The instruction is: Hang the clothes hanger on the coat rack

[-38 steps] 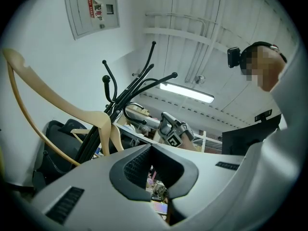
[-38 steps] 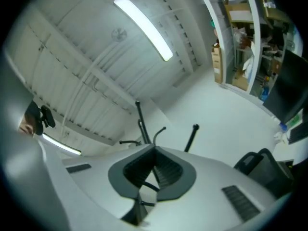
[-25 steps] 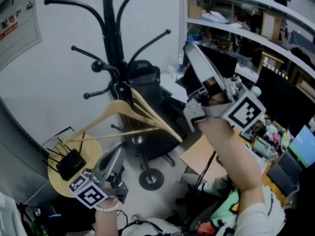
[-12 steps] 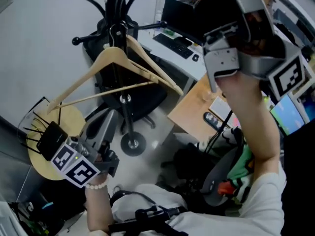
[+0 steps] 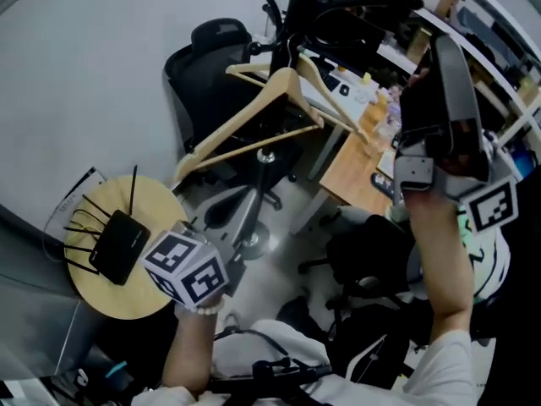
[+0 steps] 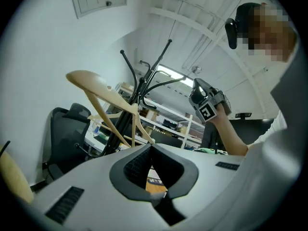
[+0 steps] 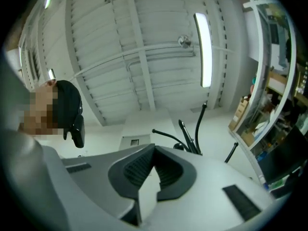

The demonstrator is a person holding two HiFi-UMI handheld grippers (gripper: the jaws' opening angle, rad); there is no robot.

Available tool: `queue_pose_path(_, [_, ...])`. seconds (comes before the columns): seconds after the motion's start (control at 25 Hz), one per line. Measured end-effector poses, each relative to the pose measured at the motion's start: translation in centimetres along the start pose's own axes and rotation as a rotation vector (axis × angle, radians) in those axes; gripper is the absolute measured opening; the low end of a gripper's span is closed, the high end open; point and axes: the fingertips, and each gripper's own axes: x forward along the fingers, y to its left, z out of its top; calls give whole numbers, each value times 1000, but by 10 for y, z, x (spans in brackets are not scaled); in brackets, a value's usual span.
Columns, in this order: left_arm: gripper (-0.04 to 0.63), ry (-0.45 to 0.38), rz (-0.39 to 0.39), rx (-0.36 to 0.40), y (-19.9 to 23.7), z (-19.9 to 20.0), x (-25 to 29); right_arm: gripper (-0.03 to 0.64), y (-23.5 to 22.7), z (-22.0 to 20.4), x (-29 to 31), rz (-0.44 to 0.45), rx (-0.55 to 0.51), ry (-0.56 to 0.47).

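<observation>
A pale wooden hanger (image 5: 254, 123) hangs on the black coat rack (image 5: 293, 19), with a second wooden hanger (image 5: 342, 108) just behind it. Neither gripper touches them. My left gripper (image 5: 226, 214) sits below the hanger, shut and empty, its marker cube (image 5: 186, 266) toward me. At the right my right gripper (image 5: 445, 53) is raised, shut, with nothing in it. The left gripper view shows the hanger (image 6: 98, 90) against the rack (image 6: 144, 88), with the right gripper (image 6: 198, 91) off to the right. In the right gripper view only rack arms (image 7: 191, 138) and ceiling show.
A round wooden side table (image 5: 148, 299) carrying a black router (image 5: 118, 244) stands at lower left. A black office chair (image 5: 211, 53) is behind the rack, whose round base (image 5: 254, 244) rests on the floor. A wooden desk (image 5: 351, 163) and cluttered shelves (image 5: 473, 32) fill the right.
My right gripper has drawn away from the rack toward the right of the view. The left gripper has shifted right and lower. The hanger stays on the rack.
</observation>
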Motion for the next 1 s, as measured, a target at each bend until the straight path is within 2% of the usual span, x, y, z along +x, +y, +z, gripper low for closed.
queue_pose_path(0.16, [-11, 42, -55, -47, -1, -14, -19, -3, 25, -19, -27, -89, -18, 2])
queue_pose_path(0.28, [-11, 58, -73, -54, -8, -20, -30, -3, 40, -36, -51, -163, -43, 17])
queue_pose_path(0.4, [-11, 58, -57, -11, -21, -26, -41, -3, 56, -55, -80, -235, -84, 58])
queue_pose_path(0.56, [-11, 66, -29, 48, -43, -36, -58, -3, 76, -92, -121, -342, -131, 188])
queue_pose_path(0.68, [-11, 62, -13, 54, -63, -45, -73, -3, 93, -116, -151, -381, -69, 274])
queue_pose_path(0.84, [-11, 83, 12, 79, -94, -67, -91, -5, 112, -155, -202, -435, 63, 443])
queue_pose_path(1.0, [-11, 127, 38, 100, -130, -101, -113, -5, 135, -164, -258, -496, 128, 493])
